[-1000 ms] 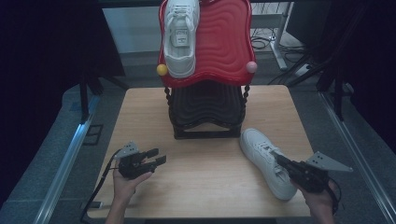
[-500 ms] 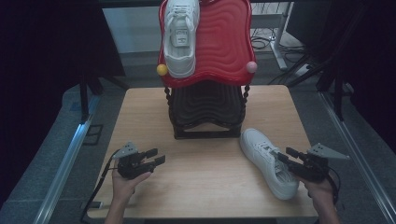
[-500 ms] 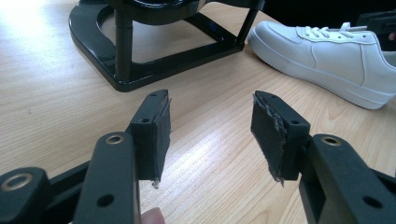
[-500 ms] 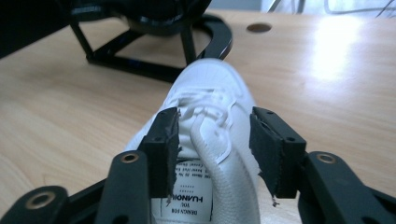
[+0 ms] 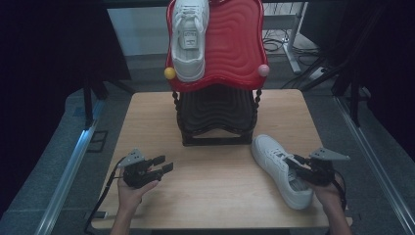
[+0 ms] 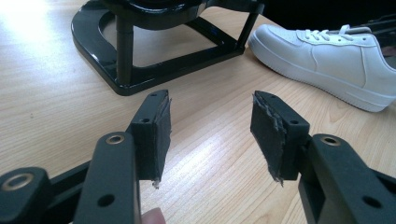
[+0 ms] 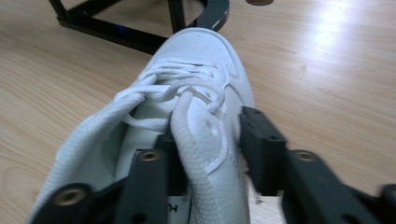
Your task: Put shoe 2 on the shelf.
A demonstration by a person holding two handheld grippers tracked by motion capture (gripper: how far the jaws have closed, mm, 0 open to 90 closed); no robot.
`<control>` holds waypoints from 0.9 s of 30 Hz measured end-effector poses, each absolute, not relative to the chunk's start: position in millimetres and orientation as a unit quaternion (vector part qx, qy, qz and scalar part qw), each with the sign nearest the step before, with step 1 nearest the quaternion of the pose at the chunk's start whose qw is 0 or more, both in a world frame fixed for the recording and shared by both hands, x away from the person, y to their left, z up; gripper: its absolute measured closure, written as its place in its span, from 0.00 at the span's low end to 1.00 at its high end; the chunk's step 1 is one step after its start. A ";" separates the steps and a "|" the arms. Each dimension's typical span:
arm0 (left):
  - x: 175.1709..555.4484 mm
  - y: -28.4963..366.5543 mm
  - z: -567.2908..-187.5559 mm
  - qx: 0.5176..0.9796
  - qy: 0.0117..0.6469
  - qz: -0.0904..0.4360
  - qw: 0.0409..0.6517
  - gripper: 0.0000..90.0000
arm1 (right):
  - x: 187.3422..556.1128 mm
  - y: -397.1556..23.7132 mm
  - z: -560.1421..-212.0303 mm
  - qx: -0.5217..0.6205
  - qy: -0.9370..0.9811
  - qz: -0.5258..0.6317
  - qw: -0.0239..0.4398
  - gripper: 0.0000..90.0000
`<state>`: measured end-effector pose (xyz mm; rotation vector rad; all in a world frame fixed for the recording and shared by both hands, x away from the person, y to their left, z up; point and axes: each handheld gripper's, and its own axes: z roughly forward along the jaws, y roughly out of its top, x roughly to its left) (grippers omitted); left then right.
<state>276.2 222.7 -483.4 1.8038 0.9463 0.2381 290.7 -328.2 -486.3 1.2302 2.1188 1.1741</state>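
Shoes are what I see on this rig: one white shoe (image 5: 280, 169) lies on the wooden desk (image 5: 210, 196) at the right, toe toward the black stand (image 5: 215, 117), and a second white shoe (image 5: 189, 36) lies on the red wavy tray (image 5: 235, 49) that tops the stand. My right tongs (image 5: 298, 166) straddle the side wall of the desk shoe's collar near the heel, one jaw inside the opening and one outside; in the right gripper view the outer jaw shows a small gap, so I cannot tell whether they are clamped. My left tongs (image 5: 161, 164) sit low over the bare desk at the left, jaws wide apart and holding nothing, pointing toward the stand's base and the shoe beyond.
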 end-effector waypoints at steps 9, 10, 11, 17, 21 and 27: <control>275.6 222.1 -483.2 0.752 0.394 0.098 0.518 0.53 | 286.5 -332.4 -489.2 0.452 0.743 0.437 0.231 0.91; 275.7 222.2 -483.1 0.753 0.395 0.098 0.518 0.53 | 285.3 -333.5 -489.8 0.455 0.736 0.446 0.229 0.91; 275.8 222.3 -483.2 0.753 0.394 0.098 0.518 0.53 | 284.1 -335.0 -490.4 0.458 0.729 0.456 0.225 0.91; 275.6 222.3 -483.1 0.752 0.395 0.098 0.518 0.53 | 273.5 -343.2 -488.6 0.477 0.691 0.493 0.228 0.91; 276.1 222.1 -483.3 0.751 0.395 0.096 0.520 0.53 | 266.1 -351.7 -483.8 0.484 0.658 0.532 0.225 0.91; 277.2 221.8 -484.1 0.750 0.396 0.092 0.522 0.53 | 260.5 -362.9 -475.5 0.488 0.611 0.587 0.212 0.91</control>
